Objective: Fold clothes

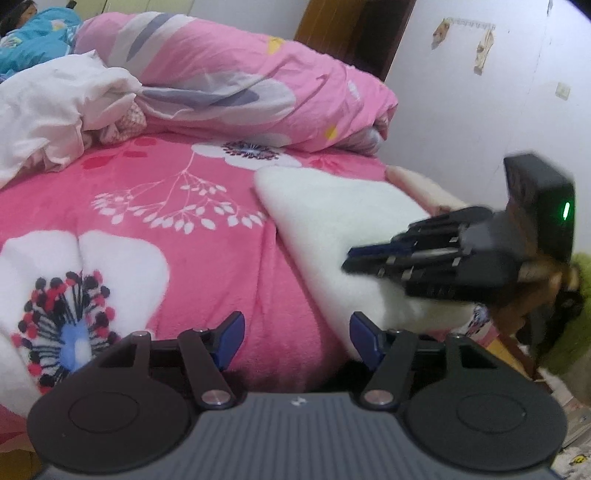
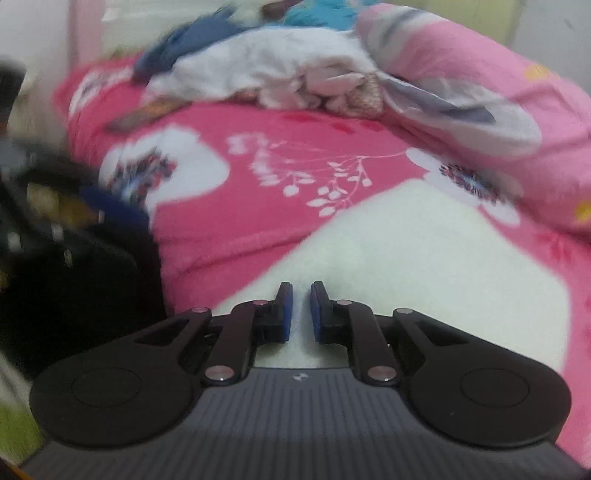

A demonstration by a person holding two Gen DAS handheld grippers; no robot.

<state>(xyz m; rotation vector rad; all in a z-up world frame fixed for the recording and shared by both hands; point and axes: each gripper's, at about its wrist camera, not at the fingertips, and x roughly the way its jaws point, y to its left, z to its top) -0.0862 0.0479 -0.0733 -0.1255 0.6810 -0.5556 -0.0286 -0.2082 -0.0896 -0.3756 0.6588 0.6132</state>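
A white fleece garment (image 1: 332, 221) lies folded flat on the pink floral blanket (image 1: 207, 258), near the bed's right edge; in the right wrist view the garment (image 2: 424, 251) fills the foreground. My left gripper (image 1: 297, 332) is open just off the garment's near corner, with nothing between its fingers. My right gripper (image 1: 349, 258) reaches in from the right, blurred, with its tips low over the garment. In its own view the right gripper (image 2: 301, 314) has its blue pads (image 2: 286, 314) almost together, and no cloth is visibly bunched between them. The left gripper (image 2: 74, 258) is a dark blur at the left.
A heap of unfolded white clothes (image 1: 55, 110) lies at the back left beside a rolled pink quilt (image 1: 240, 74). A pale pink folded item (image 1: 417, 188) sits behind the white garment. A person in blue (image 1: 37, 33) is at the far corner. A wall (image 1: 480, 110) borders the right.
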